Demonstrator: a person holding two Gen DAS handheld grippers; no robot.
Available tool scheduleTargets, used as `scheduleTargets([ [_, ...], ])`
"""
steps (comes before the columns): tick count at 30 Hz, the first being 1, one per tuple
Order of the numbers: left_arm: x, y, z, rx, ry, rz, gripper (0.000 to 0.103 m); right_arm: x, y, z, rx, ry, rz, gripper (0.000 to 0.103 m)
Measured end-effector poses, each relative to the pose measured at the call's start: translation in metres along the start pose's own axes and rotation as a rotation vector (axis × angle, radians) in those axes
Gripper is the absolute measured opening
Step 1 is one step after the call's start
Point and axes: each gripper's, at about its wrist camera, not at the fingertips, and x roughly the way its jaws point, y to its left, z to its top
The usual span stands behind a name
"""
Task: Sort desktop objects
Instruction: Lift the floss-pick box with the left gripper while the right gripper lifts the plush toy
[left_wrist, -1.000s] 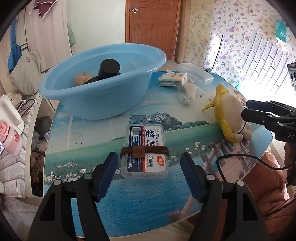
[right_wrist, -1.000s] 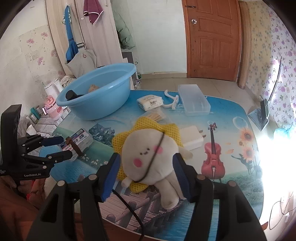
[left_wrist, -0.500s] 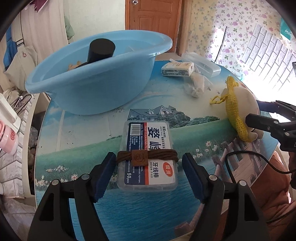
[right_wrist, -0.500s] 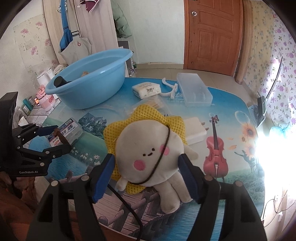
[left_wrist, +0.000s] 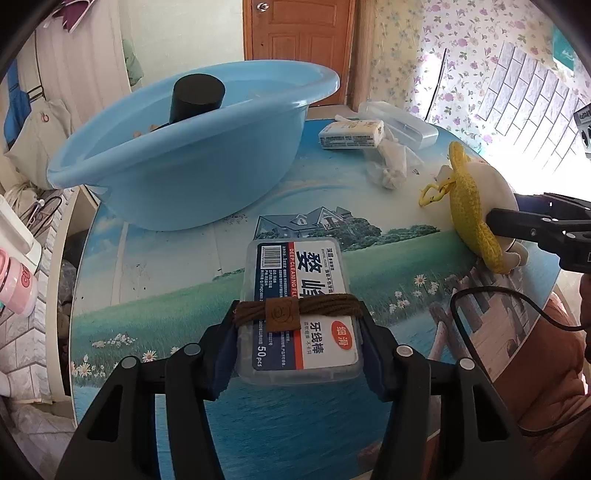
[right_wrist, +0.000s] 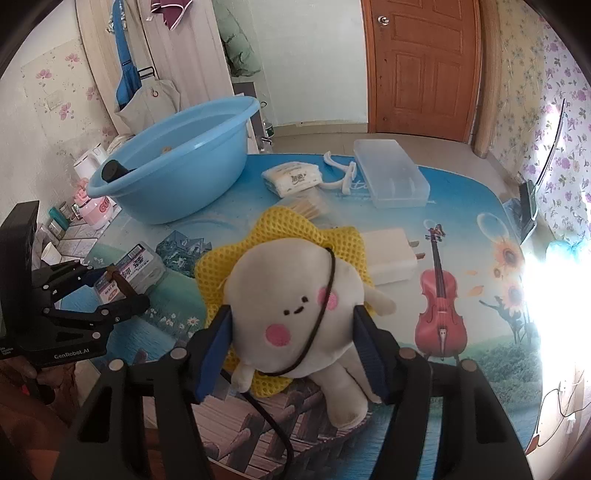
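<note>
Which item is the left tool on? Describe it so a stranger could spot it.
Start at the big light-blue plastic basin on the picture-printed tabletop; just in front lies a flat clear plastic floss-pick box between the closing pads of the left tool. Unlike the plain clear box farther back, it has a blue-and-white label and a brown cord wrapped around it.

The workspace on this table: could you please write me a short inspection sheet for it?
Surface: round table with a printed landscape picture.
Job's things: floss-pick box with a brown band, near edge; sunflower plush beside it; blue basin behind, holding a black cylinder.
Clutter: tissue pack, clear plastic case, white charger, white glasses, bag of sticks.
Grippers: left gripper closing on the box, pads at its sides; right gripper closing on the plush, pads against it.
Cables: black cable at the near edge.
Surroundings: wooden door, floral wallpaper, hanging clothes, pink cup.
</note>
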Motion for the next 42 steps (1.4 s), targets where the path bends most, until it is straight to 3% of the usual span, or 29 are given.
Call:
scheduleTargets([
  [8,-0.024,0.007,0.006,-0.043,-0.060,-0.025,0.056,-0.014,0.006,0.004,0.000,-0.047,0.039,0.061],
  [23,-0.098,0.008,0.037,0.005,-0.289,-0.057,0.056,-0.042,0.038,0.036,-0.067,-0.147,0.111,0.061],
  [34,-0.100,0.041,0.064,-0.047,-0.309,-0.014,0.056,-0.041,0.061,0.067,-0.115,-0.192,0.160,0.061],
  [42,-0.072,0.067,0.088,-0.097,-0.295,0.013,0.056,-0.029,0.070,0.094,-0.143,-0.209,0.192,0.061],
])
